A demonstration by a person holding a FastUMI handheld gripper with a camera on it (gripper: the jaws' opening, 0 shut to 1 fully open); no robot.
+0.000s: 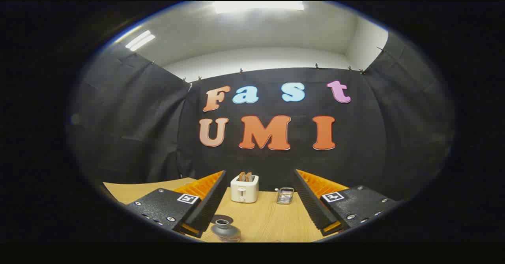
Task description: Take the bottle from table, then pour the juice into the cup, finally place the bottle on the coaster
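While level, claw point(260, 201) wide apart.

Tongs point(260, 201) spread wide, empty; grey bottle point(225, 231), possibly capped, low between fingers; toaster point(244, 188) beyond.

From my seat, the grey bottle point(225, 231) between the gripper point(259, 200)'s spread fingers shows me just its cap and shoulders; the rest is cut off below. The dark coaster point(221, 219) just beyond it is partly covered by 1 finger. The small metal holder point(284, 195) far ahead, beside the toaster point(244, 188), is too small to tell its contents.
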